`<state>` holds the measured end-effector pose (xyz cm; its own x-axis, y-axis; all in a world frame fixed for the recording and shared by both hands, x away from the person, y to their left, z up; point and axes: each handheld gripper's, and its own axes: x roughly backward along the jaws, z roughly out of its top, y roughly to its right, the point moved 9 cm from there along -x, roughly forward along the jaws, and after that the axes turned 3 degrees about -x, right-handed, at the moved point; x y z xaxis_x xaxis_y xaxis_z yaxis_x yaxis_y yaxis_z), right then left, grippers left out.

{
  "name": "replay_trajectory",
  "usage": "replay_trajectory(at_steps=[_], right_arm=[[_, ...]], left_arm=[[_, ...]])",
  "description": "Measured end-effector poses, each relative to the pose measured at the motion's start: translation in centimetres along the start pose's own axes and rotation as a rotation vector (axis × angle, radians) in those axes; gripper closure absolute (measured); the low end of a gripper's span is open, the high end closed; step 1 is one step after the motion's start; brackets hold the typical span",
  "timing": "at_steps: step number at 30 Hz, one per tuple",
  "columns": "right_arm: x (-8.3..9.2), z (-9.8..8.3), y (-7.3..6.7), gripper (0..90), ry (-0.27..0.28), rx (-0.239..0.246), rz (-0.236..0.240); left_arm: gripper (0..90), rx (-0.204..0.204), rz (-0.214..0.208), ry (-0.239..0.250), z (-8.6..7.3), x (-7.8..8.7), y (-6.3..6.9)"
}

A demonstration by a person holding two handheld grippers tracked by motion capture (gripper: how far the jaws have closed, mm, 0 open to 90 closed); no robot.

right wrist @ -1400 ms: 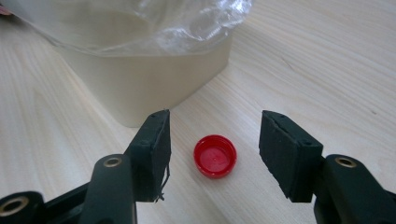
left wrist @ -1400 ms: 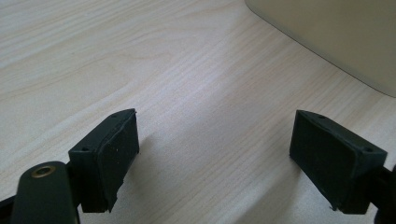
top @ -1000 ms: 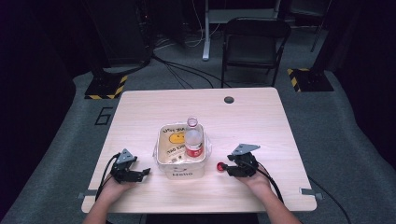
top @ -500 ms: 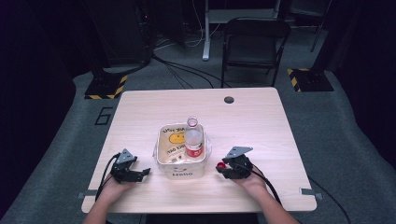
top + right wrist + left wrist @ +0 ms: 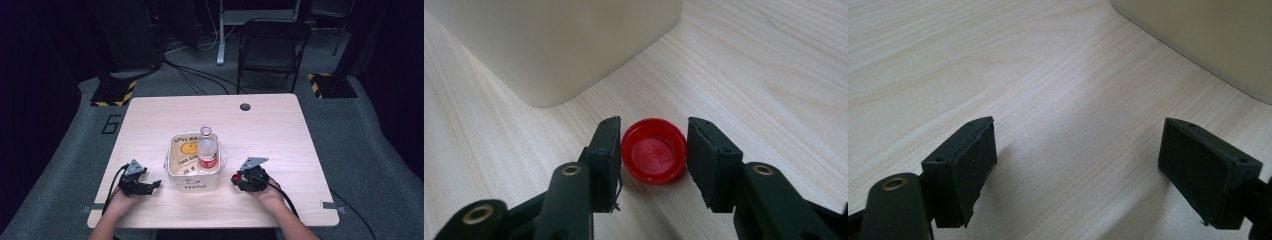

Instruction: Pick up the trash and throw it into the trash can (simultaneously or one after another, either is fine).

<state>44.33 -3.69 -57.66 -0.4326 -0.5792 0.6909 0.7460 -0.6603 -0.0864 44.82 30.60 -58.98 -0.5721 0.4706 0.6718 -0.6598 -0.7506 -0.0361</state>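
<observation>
One round red plastic cap (image 5: 654, 157) lies between the right gripper's (image 5: 653, 150) near-closed fingers beside one cream tub (image 5: 194, 176); left gripper's (image 5: 1078, 165) fingers gape empty over the woodgrain bench (image 5: 1048, 90).

From my high view, the printed words on the cream bin (image 5: 194, 183) are too small to read beyond "Hello". The bottle (image 5: 207, 150) hides part of the bin's inside. In my right gripper view, I cannot tell whether the jaws touch the red cap (image 5: 654, 156). The bin's top is cut off there.
</observation>
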Motion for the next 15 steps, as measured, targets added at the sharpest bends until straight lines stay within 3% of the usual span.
replay_trajectory(at_steps=[15], right_arm=[[1.2,0.7,0.3,57.5,0.028,-0.008,-0.006]], left_arm=[[15.5,-0.004,-0.004,-0.001,0.0,0.0,0.1]])
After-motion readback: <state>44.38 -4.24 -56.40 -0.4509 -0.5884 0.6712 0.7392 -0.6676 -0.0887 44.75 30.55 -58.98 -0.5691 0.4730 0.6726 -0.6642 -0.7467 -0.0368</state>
